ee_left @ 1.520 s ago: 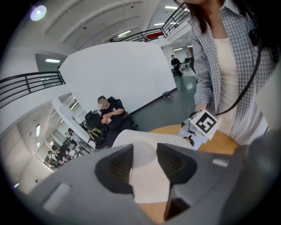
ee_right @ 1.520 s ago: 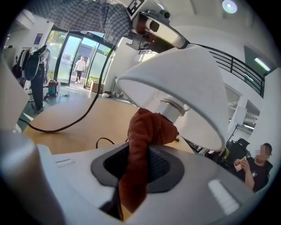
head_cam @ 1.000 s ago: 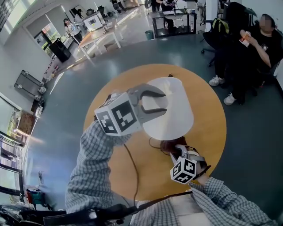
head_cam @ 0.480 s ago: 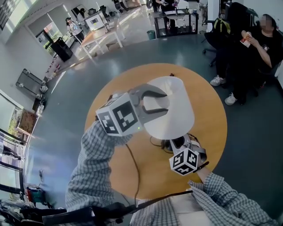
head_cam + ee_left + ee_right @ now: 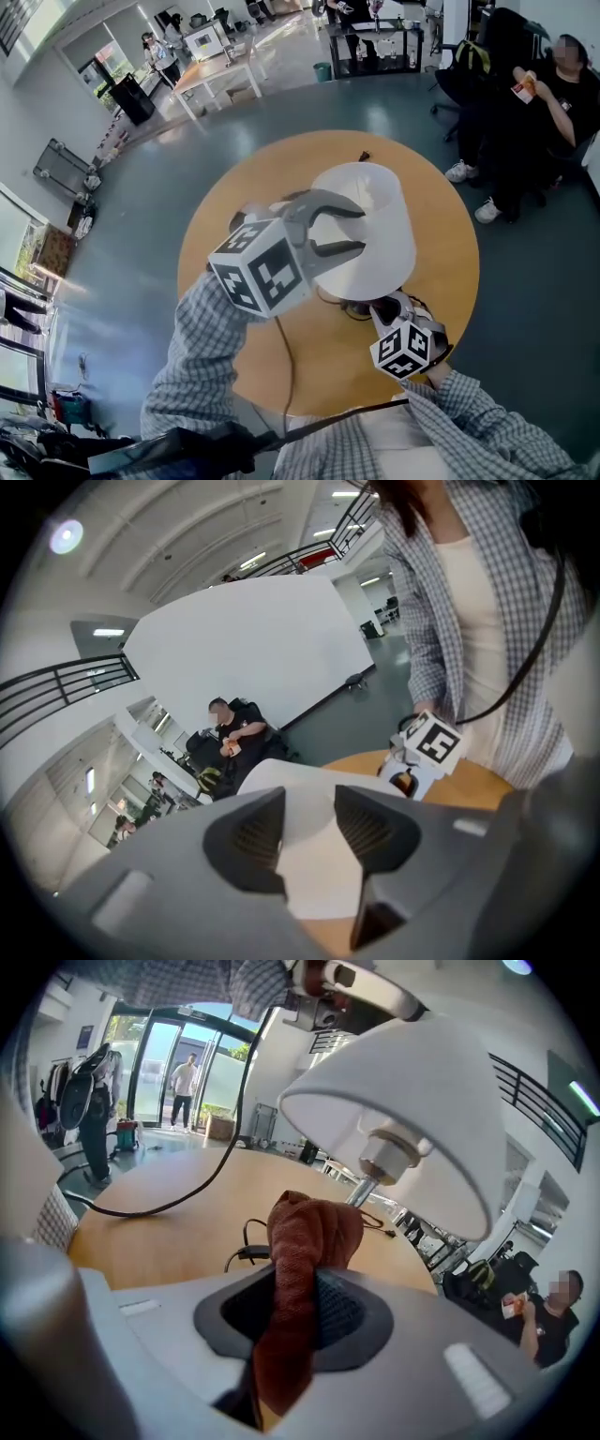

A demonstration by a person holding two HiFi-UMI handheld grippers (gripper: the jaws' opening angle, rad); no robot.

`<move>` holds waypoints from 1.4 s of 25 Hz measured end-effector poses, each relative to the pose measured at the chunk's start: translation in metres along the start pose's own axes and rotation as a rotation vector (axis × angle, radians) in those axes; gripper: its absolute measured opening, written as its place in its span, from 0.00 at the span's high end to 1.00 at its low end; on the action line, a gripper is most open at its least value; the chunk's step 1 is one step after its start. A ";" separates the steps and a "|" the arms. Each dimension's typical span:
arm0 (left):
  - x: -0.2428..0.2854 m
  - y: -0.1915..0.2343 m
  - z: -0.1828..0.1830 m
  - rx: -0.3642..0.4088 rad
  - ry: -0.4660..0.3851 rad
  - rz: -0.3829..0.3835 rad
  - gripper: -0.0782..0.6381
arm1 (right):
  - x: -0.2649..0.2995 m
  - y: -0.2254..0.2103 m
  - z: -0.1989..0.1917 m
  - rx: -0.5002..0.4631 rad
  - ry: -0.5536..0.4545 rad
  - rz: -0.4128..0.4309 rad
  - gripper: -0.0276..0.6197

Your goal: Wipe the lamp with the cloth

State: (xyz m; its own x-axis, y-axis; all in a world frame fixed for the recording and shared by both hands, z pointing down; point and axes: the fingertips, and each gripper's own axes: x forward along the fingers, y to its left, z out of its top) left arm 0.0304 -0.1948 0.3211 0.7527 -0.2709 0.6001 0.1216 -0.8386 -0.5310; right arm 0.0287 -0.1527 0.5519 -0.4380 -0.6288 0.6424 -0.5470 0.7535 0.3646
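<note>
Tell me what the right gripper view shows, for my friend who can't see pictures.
The right gripper pinches a reddish-brown cloth and holds it up under a white lampshade, which is seen from below. Behind them is a wooden table with a black cable lying on it.

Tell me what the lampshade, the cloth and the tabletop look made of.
Lampshade: smooth matte white, probably plastic or coated fabric; no weave shows.
Cloth: soft reddish-brown textile, folded and drooping.
Tabletop: light wood or wood-look laminate, even surface.
</note>
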 end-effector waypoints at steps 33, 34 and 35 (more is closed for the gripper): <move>0.002 -0.088 0.051 0.164 0.069 0.099 0.60 | 0.003 0.083 -0.104 0.056 0.251 0.201 0.67; 0.002 -0.089 0.050 0.160 0.067 0.101 0.58 | 0.002 0.083 -0.102 0.072 0.246 0.206 0.64; 0.002 -0.090 0.050 0.156 0.063 0.103 0.57 | 0.002 0.084 -0.100 0.081 0.241 0.206 0.63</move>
State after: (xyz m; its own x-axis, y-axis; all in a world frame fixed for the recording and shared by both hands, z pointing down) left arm 0.0530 -0.0961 0.3402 0.7247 -0.3848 0.5716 0.1488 -0.7226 -0.6751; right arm 0.0529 -0.0716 0.6512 -0.3694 -0.3940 0.8416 -0.5237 0.8364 0.1617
